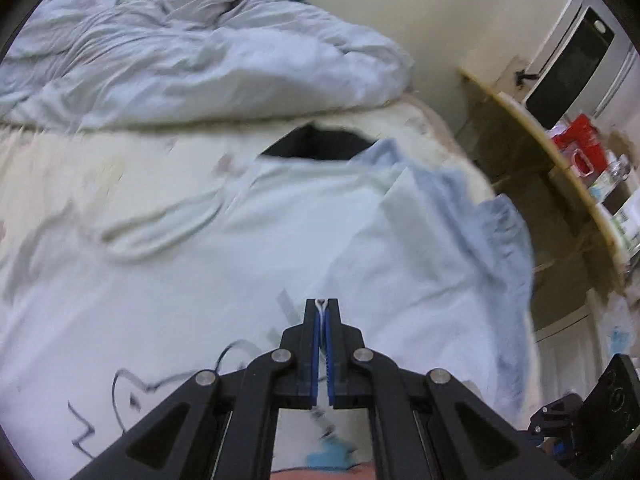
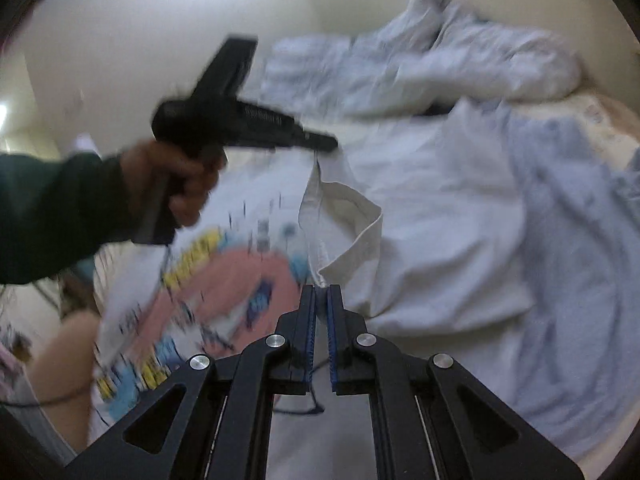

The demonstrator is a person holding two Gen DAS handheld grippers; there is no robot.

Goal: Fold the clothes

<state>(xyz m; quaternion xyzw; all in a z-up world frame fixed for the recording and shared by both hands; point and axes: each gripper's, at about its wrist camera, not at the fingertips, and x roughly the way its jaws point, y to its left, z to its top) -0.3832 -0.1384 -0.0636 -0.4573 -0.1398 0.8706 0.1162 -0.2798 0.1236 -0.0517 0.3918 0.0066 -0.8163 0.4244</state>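
Across the bed, in the left wrist view, one white T-shirt (image 1: 200, 280) is lying spread on the cream mattress (image 1: 100, 160), blurred, with dark line drawing near its lower left and a pink and blue print patch at the bottom edge. Left gripper (image 1: 321, 303) is pinching a thin white fold of that shirt, jaws pressed together on it. One pale blue garment (image 1: 480, 220) is lying along the shirt's right side, one dark item (image 1: 316, 146) is peeking out beyond it, and one crumpled pale duvet (image 1: 200, 52) is piled at the far side. One wooden shelf unit (image 1: 560, 168) is standing to the right.

Over the same bed, in the right wrist view, the white T-shirt (image 2: 420, 208) is being held up off the mattress, its pink, yellow and blue print (image 2: 224, 280) facing the camera. Right gripper (image 2: 322, 289) is pinching the shirt's hem edge, jaws nearly together. Left gripper (image 2: 328, 145) is gripping another point of the same edge higher up, held by one hand (image 2: 180, 184) in a dark green sleeve (image 2: 56, 216). Two grippers, one shirt. Pale blue garment (image 2: 580, 260) is lying right, duvet (image 2: 440, 60) behind.
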